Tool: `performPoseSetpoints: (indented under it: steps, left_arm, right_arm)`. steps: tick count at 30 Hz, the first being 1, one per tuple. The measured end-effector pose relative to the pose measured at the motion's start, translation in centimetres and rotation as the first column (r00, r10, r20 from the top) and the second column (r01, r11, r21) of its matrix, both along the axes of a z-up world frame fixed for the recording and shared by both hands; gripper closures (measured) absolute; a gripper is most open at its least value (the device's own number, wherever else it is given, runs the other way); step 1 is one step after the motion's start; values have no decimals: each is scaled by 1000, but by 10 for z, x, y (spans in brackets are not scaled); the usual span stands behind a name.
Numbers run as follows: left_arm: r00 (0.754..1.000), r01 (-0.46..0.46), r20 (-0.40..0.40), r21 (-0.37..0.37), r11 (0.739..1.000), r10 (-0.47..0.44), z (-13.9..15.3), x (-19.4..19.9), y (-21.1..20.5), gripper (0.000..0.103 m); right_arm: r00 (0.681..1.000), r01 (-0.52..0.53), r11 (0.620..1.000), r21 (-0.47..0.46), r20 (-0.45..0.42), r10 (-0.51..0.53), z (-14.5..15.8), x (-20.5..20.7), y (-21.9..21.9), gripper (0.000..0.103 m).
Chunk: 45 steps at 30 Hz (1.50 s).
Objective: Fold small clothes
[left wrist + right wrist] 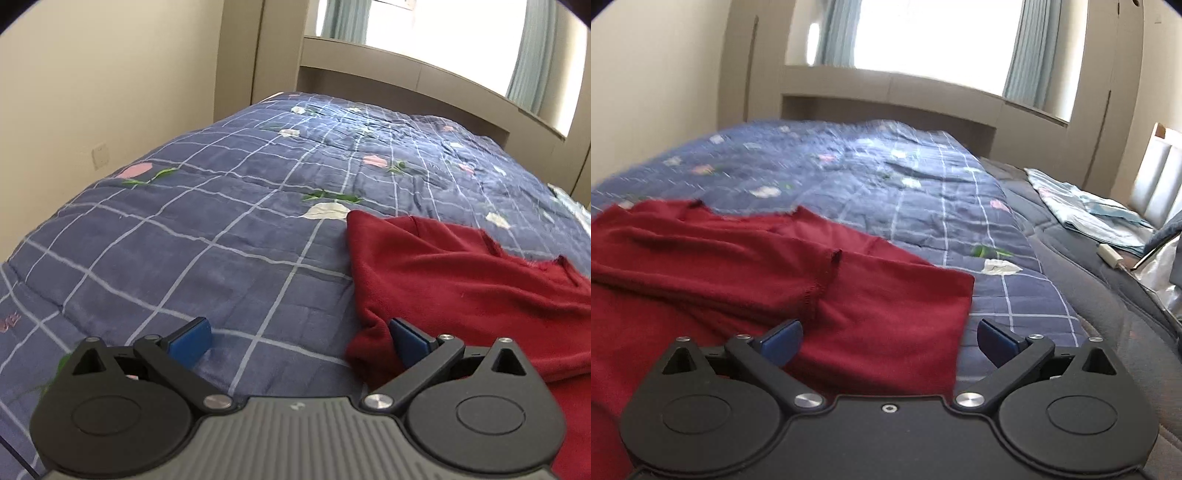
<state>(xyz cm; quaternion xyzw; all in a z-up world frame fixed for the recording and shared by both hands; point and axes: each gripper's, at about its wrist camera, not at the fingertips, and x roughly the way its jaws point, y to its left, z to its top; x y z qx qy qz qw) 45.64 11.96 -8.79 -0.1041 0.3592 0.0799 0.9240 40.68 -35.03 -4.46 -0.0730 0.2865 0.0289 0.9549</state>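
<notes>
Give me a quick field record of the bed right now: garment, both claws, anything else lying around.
garment: red top lying loosely spread and creased on the bed, not neatly folded
surface: blue checked floral quilt
left claw: open, nothing gripped; one blue pad over the garment's edge, the other over bare quilt
right claw: open wide, empty, over the garment's near corner
other items: light blue folded cloth and a small white object at the bed's far right side
</notes>
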Motion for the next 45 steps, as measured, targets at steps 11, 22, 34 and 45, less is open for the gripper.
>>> performPoseSetpoints:
  steps: [11,22,34,45]
  left_arm:
    - [996,89,8,-81,993,-89,24,-77,-19,0]
    - [976,217,-30,-29,976,-218,19,-181,-51,0]
    - [970,232,-93,70,970,-225,11,-251,-60,1]
    - [951,273,-126,-81,959,-282,18,-290,-48,5]
  right_arm:
    - [994,-110,993,40,-20,110,13,-106,4,1]
    - [992,-96,995,39,-84,99,-2,-203,15,1]
    - [990,-55,998,-21,-129,52,-15,-274,8,5]
    - [987,-45,984,173,-145,71,-9,-301,17,75]
